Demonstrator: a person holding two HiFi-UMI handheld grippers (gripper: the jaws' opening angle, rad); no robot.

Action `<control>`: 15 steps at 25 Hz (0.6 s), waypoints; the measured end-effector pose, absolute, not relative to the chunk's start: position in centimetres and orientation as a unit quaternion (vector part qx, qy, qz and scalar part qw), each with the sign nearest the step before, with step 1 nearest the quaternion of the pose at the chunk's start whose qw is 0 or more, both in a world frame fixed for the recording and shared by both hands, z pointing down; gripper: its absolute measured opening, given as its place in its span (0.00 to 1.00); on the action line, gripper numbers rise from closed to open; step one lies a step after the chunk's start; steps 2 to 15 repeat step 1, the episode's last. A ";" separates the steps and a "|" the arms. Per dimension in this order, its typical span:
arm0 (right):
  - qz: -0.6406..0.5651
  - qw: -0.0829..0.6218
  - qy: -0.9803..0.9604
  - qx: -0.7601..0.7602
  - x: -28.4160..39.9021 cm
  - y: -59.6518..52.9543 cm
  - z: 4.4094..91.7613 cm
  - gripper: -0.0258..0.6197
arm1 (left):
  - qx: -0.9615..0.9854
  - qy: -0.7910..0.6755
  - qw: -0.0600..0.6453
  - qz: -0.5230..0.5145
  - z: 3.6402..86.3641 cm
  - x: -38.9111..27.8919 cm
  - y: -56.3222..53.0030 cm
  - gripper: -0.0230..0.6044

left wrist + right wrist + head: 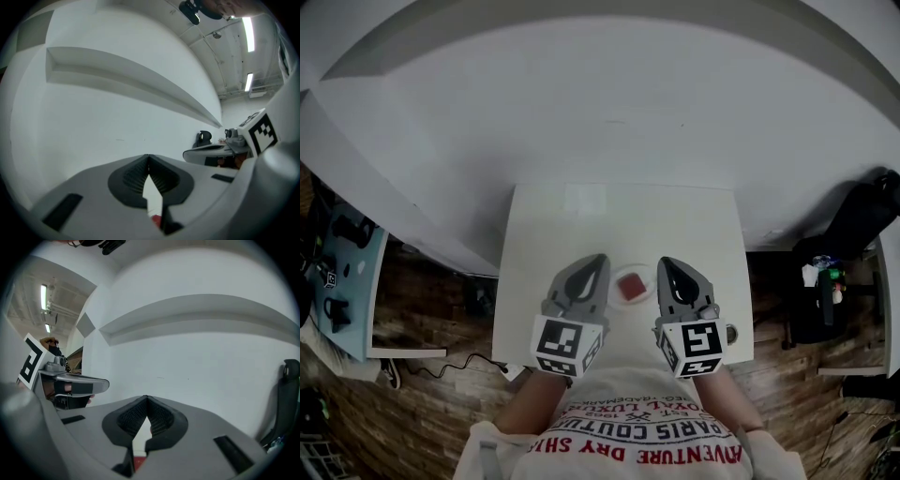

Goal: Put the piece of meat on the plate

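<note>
A red piece of meat [631,287] lies on a small pale round plate [645,273] near the front of the white table [581,220]. My left gripper [599,265] hovers just left of the plate and my right gripper [667,268] just right of it, both pointing away from me. In the left gripper view the left gripper [149,159] is shut, tips touching, and a sliver of the meat [156,220] shows below through the gap. In the right gripper view the right gripper [146,399] is also shut and empty, with the meat [139,463] seen low between the fingers.
The table stands against a white wall with a long ledge [600,84]. A black chair or bag [855,223] sits to the right on the wooden floor, and a shelf with dark objects [342,281] to the left. A cable [455,364] runs along the floor.
</note>
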State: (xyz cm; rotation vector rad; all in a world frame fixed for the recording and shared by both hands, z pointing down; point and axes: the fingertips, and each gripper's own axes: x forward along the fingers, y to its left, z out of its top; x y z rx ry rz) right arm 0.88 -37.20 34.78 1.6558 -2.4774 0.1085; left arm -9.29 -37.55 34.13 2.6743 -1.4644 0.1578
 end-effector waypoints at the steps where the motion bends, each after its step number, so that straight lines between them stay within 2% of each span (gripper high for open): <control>1: 0.039 0.080 -0.828 0.553 0.8 -37.2 34.9 0.06 | 0.875 -0.480 0.045 0.052 34.2 -9.4 -37.6 0.04; 15: 0.039 0.080 -0.828 0.553 0.8 -37.2 34.9 0.06 | 0.875 -0.480 0.045 0.052 34.2 -9.4 -37.6 0.04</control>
